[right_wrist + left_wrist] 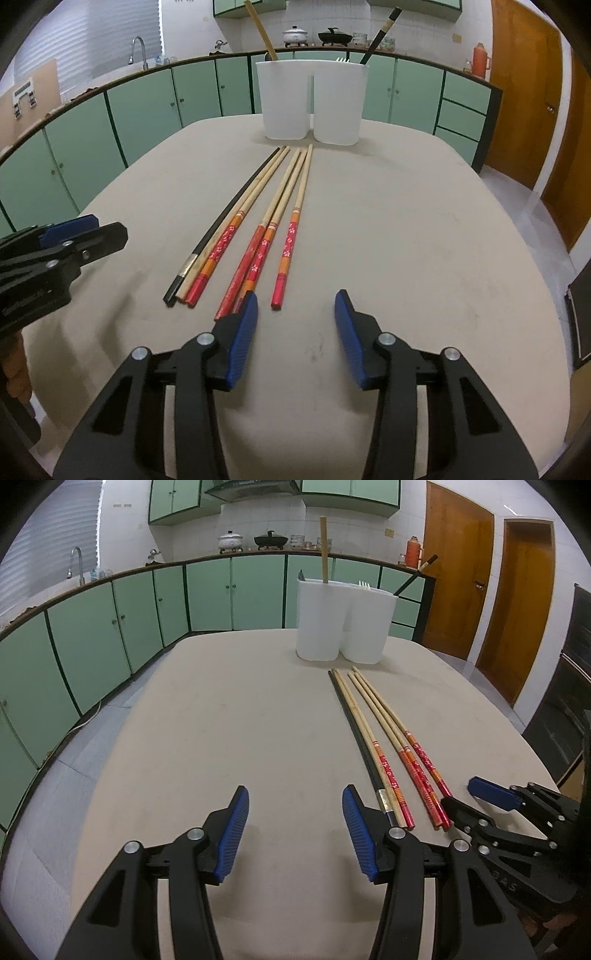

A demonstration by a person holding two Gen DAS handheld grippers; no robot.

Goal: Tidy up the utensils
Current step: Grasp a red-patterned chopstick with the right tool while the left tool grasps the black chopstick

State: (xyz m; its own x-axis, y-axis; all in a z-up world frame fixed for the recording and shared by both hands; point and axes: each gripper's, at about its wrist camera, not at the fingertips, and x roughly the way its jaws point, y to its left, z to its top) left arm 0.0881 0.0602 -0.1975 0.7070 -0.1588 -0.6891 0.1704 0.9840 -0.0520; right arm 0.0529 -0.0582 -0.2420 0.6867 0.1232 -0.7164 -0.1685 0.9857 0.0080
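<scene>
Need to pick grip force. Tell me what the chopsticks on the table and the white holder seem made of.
Pale chopsticks: likely bamboo or wood, matte tan shafts with glossy red-and-orange painted handle ends. Black chopstick: dark, smooth, silver band near the end; lacquered wood or plastic, unclear. White holder: probably plastic, slightly translucent, smooth moulded walls.

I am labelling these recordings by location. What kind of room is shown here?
Most likely a home kitchen: green cabinets run under a counter with a sink faucet, and cooking pots stand on it. Chopsticks lie on the table before a white utensil holder.
</scene>
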